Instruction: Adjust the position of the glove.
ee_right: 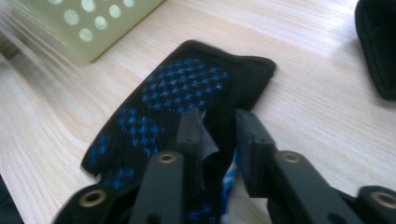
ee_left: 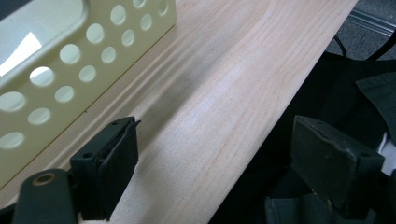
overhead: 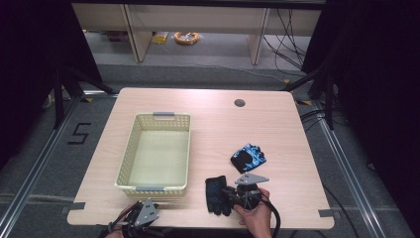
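cream basket (overhead: 155, 150), wooden table (overhead: 277, 124), second glove (overhead: 248, 157)

My left gripper (overhead: 143, 214) rests at the near left edge, its jaws spread wide apart with nothing between them. My right hand (overhead: 257, 215) holds the right gripper (ee_right: 219, 135) pointing left, jaws drawn close together, pinching dark fabric between the pads.

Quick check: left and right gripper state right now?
Left gripper: open, nothing between its jaws, at the table's near edge.
Right gripper: closed on the black glove with blue dots.
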`<state>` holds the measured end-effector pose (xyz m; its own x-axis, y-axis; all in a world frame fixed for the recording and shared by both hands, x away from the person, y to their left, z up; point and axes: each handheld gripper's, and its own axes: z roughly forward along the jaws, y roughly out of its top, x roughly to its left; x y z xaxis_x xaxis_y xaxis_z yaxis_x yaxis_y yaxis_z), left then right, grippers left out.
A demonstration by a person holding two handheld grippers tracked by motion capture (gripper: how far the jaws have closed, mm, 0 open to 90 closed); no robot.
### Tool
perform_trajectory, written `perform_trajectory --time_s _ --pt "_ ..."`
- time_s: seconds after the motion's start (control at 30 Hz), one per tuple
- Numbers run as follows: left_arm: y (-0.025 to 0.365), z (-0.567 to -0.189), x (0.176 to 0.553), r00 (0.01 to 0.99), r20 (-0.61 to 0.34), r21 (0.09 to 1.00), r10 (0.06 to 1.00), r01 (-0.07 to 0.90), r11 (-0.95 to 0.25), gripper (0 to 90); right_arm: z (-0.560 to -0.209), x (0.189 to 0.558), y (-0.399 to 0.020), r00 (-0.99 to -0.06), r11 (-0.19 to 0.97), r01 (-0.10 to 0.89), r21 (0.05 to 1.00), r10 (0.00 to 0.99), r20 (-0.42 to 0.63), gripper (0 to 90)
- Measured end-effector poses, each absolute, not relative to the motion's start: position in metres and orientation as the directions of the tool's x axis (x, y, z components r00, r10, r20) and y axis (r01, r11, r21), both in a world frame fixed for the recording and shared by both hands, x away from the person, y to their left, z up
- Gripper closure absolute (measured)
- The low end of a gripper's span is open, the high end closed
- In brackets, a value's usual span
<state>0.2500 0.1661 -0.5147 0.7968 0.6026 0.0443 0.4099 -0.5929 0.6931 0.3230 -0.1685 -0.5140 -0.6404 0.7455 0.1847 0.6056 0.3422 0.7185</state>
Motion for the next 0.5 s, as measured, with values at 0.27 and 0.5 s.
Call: perform_trajectory --time_s 0.27,0.5 --pt "0.167 -0.513 0.251 0.799 0.061 0.685 0.598 0.402 -0.607 15.5 -0.506 0.325 -0.17 -0.692 0.369 0.563 0.74 0.699 0.177 86.5" --pt "0.167 -0.514 0.251 0.795 0.035 0.698 0.605 0.414 -0.584 15.6 -0.471 0.319 -0.176 -0.789 0.451 0.432 0.781 0.609 0.084 86.7"
